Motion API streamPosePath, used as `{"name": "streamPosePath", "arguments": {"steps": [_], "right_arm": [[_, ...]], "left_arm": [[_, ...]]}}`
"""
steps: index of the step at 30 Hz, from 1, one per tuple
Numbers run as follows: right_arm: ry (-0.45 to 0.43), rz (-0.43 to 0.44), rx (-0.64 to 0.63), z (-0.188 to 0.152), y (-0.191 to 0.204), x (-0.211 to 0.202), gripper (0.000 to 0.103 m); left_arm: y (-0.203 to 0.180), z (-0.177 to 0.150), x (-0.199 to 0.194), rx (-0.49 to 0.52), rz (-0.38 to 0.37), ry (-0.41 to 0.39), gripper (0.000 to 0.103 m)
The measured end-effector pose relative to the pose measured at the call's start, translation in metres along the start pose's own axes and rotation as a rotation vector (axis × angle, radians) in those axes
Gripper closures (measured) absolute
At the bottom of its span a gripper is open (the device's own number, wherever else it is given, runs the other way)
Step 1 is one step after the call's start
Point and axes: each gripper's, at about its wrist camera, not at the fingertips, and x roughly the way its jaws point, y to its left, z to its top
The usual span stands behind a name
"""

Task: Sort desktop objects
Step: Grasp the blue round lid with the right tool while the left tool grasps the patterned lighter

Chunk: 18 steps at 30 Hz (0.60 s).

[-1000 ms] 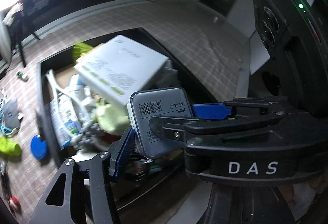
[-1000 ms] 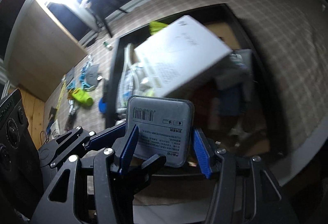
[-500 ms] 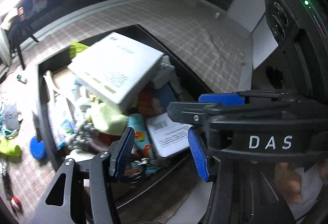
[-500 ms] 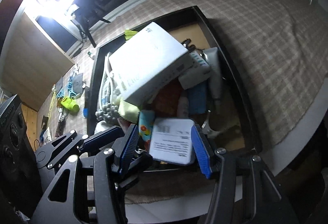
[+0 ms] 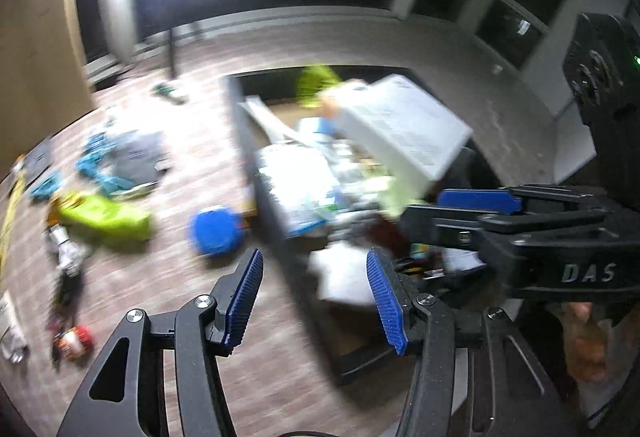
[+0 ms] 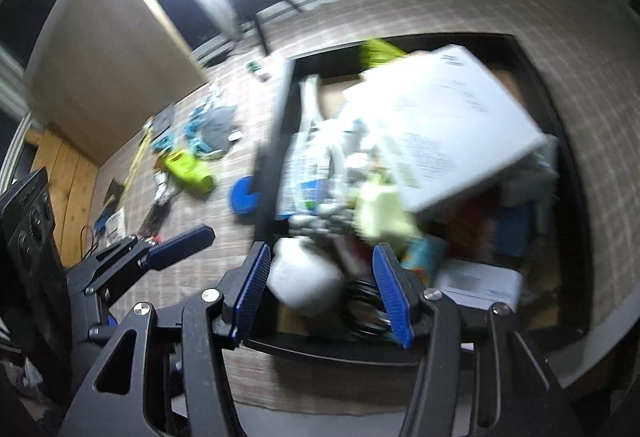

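Note:
A black bin (image 5: 264,193) (image 6: 568,141) on the checked cloth is piled with objects, topped by a tilted white box (image 5: 404,129) (image 6: 448,121). The grey barcode box (image 6: 480,283) lies in the bin's near corner. My left gripper (image 5: 316,293) is open and empty above the bin's near left wall. My right gripper (image 6: 320,285) is open and empty over the bin's near edge; it also shows at the right of the left wrist view (image 5: 476,201). Loose items lie left of the bin: a blue disc (image 5: 216,225) (image 6: 244,195) and a lime green object (image 5: 104,217) (image 6: 188,171).
Further left on the cloth lie teal and grey pieces (image 5: 120,161), a small red-and-white object (image 5: 76,341) and a dark bundle (image 6: 154,215). A beige cabinet (image 6: 120,77) stands behind. A bright lamp glares at the top. Both views are motion-blurred.
The grey barcode box held by my right gripper a second ago was let go into the bin. Both grippers have since swung left, bringing the loose items on the cloth into view.

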Motion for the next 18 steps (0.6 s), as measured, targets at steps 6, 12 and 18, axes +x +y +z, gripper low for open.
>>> {"name": "streamPosePath", "arguments": {"steps": [6, 12, 18], "right_arm": [[0.034, 0.033, -0.114, 0.013, 0.053, 0.025, 0.05], [0.09, 0.047, -0.173, 0.018, 0.085, 0.051, 0.05], [0.143, 0.041, -0.192, 0.025, 0.113, 0.081, 0.05]], "left_arm": [[0.072, -0.015, -0.016, -0.11, 0.095, -0.01, 0.052], [0.136, -0.034, -0.029, -0.2, 0.172, -0.01, 0.052], [0.182, -0.048, -0.033, -0.257, 0.203, 0.008, 0.052]]}}
